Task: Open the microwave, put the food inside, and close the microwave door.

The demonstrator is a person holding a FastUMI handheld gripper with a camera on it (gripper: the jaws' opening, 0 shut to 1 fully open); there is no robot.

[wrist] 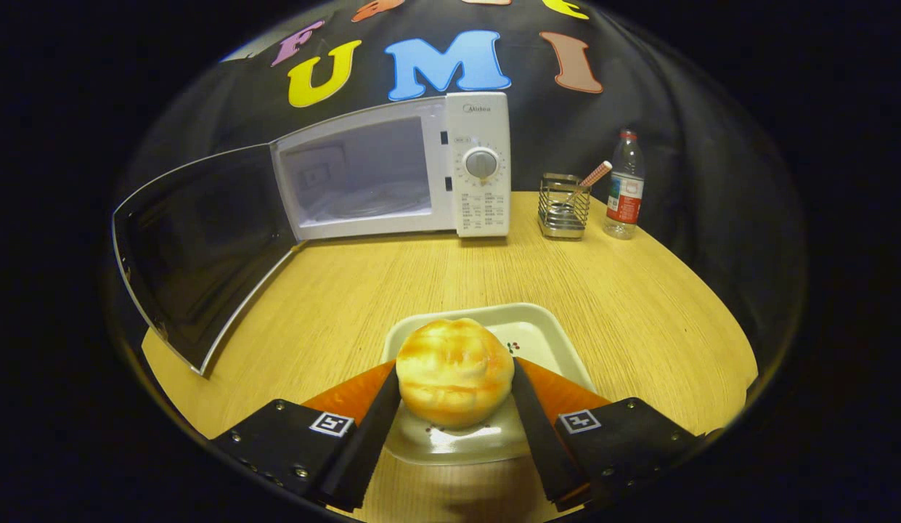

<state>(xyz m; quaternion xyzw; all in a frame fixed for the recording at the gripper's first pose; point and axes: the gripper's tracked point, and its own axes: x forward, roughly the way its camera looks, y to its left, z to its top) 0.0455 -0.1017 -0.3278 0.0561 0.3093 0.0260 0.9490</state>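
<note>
The gripper (455, 374) clasps a round golden bun (454, 381) between its two fingers (383, 407), one finger pressed against each side of the bread. The bun sits over a white rectangular plate (541, 334) with a small printed pattern; whether the bun still touches the plate or is raised just off it cannot be told. The plate lies on a light wooden table (363, 290), directly under and just ahead of the fingertips.

Beyond the plate, toward 12 o'clock from the claw, a white microwave (392, 171) stands at the far edge of the table against the dark cloth wall. Its door (203, 240) is swung wide open on the left hinge, reaching out toward 10 o'clock, and the pale cavity inside shows a turntable. The control panel with a round grey dial (482, 164) is at the oven's right end.

At about 1 o'clock, to the right of the microwave, a wire utensil holder (563, 207) stands with a striped handle (594, 175) leaning out of it. Just beside it, farther right, is a clear plastic bottle (624, 189) with a red cap and label.
</note>
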